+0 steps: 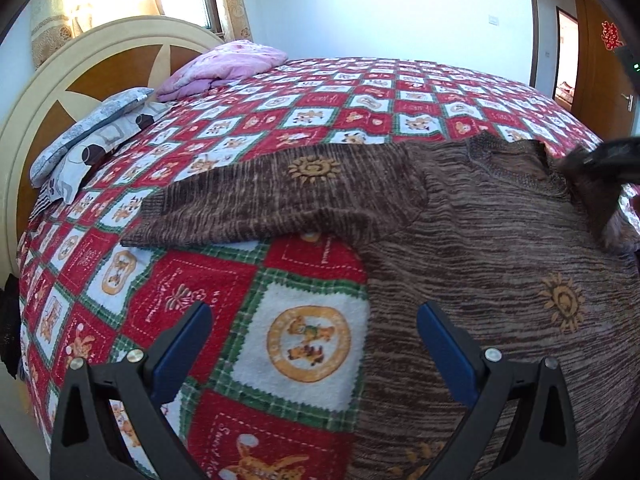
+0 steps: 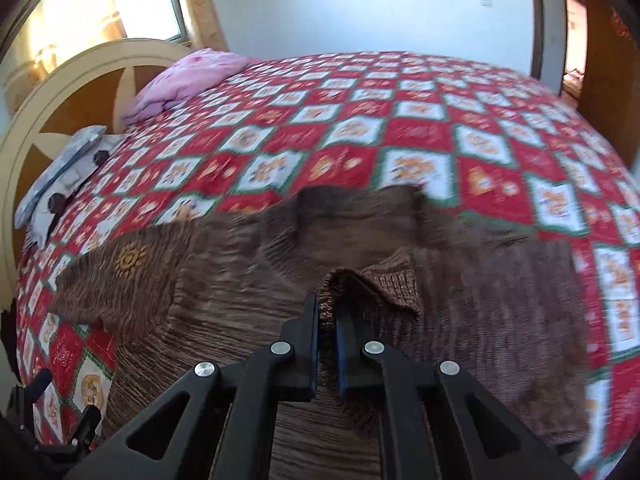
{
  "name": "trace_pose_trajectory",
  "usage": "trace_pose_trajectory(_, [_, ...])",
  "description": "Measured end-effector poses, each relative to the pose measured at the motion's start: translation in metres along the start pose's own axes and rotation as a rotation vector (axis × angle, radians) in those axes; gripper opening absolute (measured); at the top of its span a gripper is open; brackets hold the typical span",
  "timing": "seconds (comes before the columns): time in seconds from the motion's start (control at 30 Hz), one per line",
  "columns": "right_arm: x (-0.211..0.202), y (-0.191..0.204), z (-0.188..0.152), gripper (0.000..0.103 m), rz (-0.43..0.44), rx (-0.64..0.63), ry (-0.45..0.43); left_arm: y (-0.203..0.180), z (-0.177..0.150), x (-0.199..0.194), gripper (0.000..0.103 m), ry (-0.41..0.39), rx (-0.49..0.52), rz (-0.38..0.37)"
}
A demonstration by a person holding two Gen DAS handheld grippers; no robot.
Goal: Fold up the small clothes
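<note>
A brown knitted sweater with orange sun motifs lies flat on the bed, its collar toward the far side. One sleeve stretches out to the left over the blanket. My left gripper hovers open above the sweater's left edge, one finger over the blanket and one over the knit, nothing between them. In the right wrist view my right gripper is shut on the ribbed cuff of the other sleeve, which is drawn across the sweater's body below the collar.
A red, white and green patchwork blanket covers the bed. At the head end are a cream and brown headboard, grey patterned pillows and a folded pink quilt. A wooden door stands at the far right.
</note>
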State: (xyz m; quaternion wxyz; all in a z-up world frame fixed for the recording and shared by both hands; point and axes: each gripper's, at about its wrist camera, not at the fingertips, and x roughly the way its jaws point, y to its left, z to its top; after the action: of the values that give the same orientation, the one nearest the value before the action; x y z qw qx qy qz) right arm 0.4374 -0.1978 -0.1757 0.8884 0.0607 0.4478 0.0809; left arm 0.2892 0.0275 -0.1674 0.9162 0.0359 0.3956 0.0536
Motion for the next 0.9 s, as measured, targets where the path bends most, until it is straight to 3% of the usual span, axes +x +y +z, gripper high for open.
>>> trace_pose_trajectory(0.03, [0.008, 0.001, -0.004, 0.035, 0.019, 0.008, 0.022, 0.000, 0.000, 0.000, 0.103, 0.001, 0.004, 0.004])
trace_pose_trajectory(0.1, [0.010, 0.002, -0.014, 0.063, 0.081, 0.003, 0.031, -0.001, -0.001, -0.002, 0.103, 0.002, 0.018, 0.016])
trace_pose_trajectory(0.23, [-0.026, -0.011, -0.029, 0.063, 0.036, -0.074, -0.017, -0.004, 0.002, -0.008, 0.103, -0.014, 0.046, 0.036])
trace_pose_trajectory(0.33, [-0.061, -0.053, -0.037, 0.063, 0.001, -0.026, -0.056, -0.011, 0.007, -0.011, 0.103, -0.021, 0.061, 0.031])
trace_pose_trajectory(0.47, [-0.089, -0.109, -0.037, 0.063, -0.144, 0.021, -0.110, -0.037, 0.022, -0.018, 0.103, -0.048, 0.100, 0.007])
trace_pose_trajectory(0.5, [-0.092, -0.123, -0.038, 0.059, -0.196, 0.020, -0.108, -0.047, 0.026, -0.020, 0.103, -0.064, 0.115, 0.001])
trace_pose_trajectory(0.53, [-0.092, -0.130, -0.038, 0.042, -0.212, 0.019, -0.102, -0.058, 0.030, -0.022, 0.103, -0.079, 0.130, -0.003])
trace_pose_trajectory(0.6, [-0.085, -0.149, -0.043, 0.027, -0.240, 0.017, -0.043, -0.081, 0.039, -0.024, 0.103, -0.097, 0.161, -0.010])
trace_pose_trajectory(0.67, [-0.073, -0.158, -0.056, 0.022, -0.282, -0.005, 0.049, -0.101, 0.046, -0.023, 0.103, -0.098, 0.185, -0.021])
trace_pose_trajectory(0.83, [-0.082, -0.149, -0.071, 0.022, -0.308, -0.101, 0.091, -0.151, 0.060, -0.010, 0.103, -0.161, 0.270, 0.045])
trace_pose_trajectory(0.9, [-0.090, -0.157, -0.066, 0.022, -0.275, -0.071, 0.086, -0.166, 0.060, 0.010, 0.103, -0.125, 0.303, 0.062])
